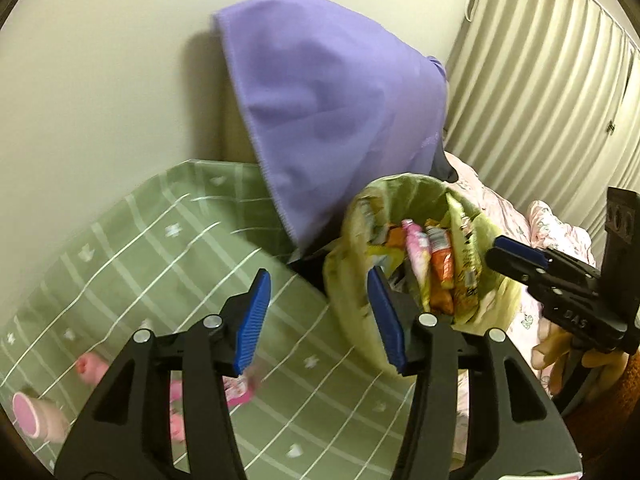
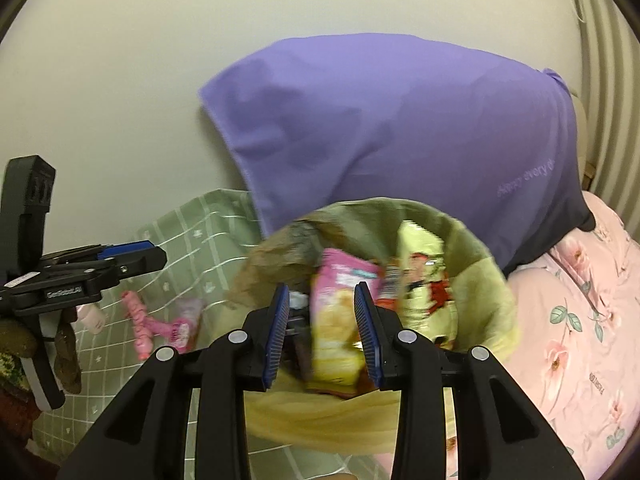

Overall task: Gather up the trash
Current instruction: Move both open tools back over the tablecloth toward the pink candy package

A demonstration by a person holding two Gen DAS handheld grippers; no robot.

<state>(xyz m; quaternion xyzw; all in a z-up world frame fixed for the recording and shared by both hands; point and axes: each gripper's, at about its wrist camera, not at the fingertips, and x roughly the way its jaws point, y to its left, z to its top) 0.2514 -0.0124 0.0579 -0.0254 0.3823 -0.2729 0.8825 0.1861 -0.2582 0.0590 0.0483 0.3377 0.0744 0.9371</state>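
Observation:
A bin lined with a yellow-green bag (image 1: 352, 280) (image 2: 480, 276) stands on the bed, holding several snack wrappers (image 1: 436, 264). My right gripper (image 2: 322, 332) is open right above the bin; a pink and yellow wrapper (image 2: 336, 320) shows between its fingers, lying in the bin. My left gripper (image 1: 320, 316) is open and empty, left of the bin over the green sheet. Pink wrappers (image 2: 160, 324) (image 1: 240, 394) and a pink cup (image 1: 36, 416) (image 2: 92, 316) lie on the sheet. Each gripper shows in the other's view, the right (image 1: 516, 258) and the left (image 2: 140, 254).
A purple pillow (image 1: 332, 120) (image 2: 400, 132) leans on the wall behind the bin. The green checked sheet (image 1: 140, 248) (image 2: 192, 220) covers the left part; a pink floral quilt (image 2: 576, 320) (image 1: 556, 232) lies at right. A pleated curtain (image 1: 548, 92) hangs far right.

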